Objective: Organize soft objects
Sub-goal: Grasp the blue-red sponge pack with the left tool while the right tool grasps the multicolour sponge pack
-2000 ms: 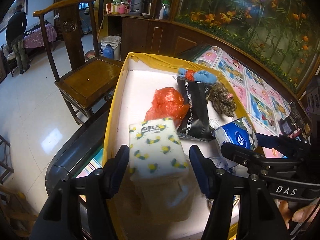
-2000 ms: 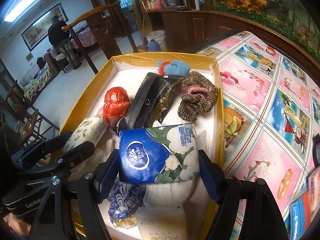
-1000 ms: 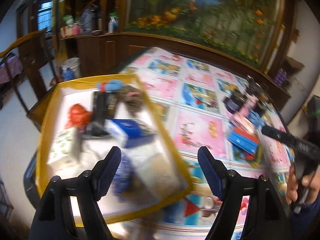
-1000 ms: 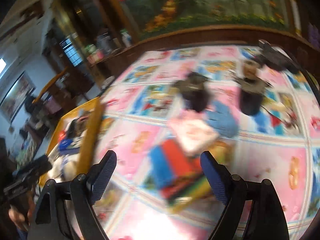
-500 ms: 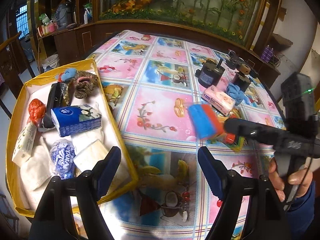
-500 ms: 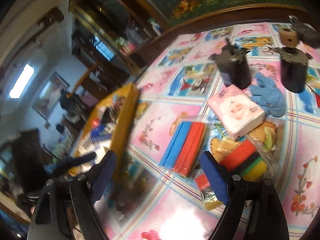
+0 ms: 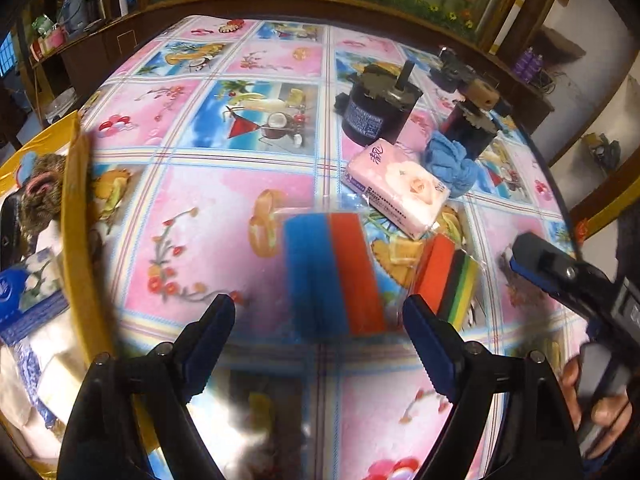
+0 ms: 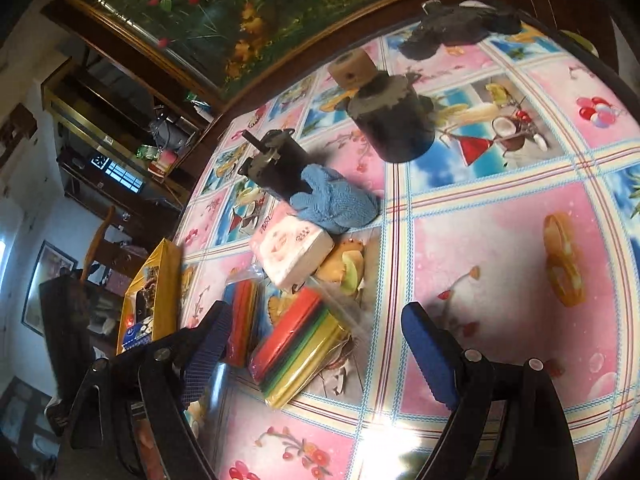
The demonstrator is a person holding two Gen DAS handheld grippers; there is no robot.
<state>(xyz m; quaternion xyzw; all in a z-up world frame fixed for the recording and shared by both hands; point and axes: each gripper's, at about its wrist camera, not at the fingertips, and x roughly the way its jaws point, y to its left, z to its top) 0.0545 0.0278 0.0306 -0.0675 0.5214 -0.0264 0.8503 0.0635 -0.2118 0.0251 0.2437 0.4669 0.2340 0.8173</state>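
Note:
A blue-and-red sponge pack [image 7: 332, 272] lies on the flowered tablecloth just ahead of my left gripper [image 7: 320, 312]. Its jaws are opening and touch nothing. To its right sits a multicolour sponge pack [image 7: 448, 280], and behind it a pink tissue pack [image 7: 396, 188] and a blue knitted glove [image 7: 452, 160]. My right gripper [image 8: 316, 316] is open above the multicolour sponge pack [image 8: 296, 344], apart from it. The pink tissue pack [image 8: 292, 248] and the blue glove [image 8: 336, 204] lie further off. One finger of the right gripper [image 7: 540, 256] shows in the left wrist view.
A yellow box [image 7: 76, 200] holding tissue packs and a brown knitted piece stands at the table's left end, also visible as the yellow box [image 8: 156, 292]. Two black cylinders [image 8: 280, 168] [image 8: 392, 120] stand behind the glove. A dark wooden rim bounds the table.
Both grippers left the tissue packs in the yellow box and swung right across the table. They now hang lower and closer over the sponge packs.

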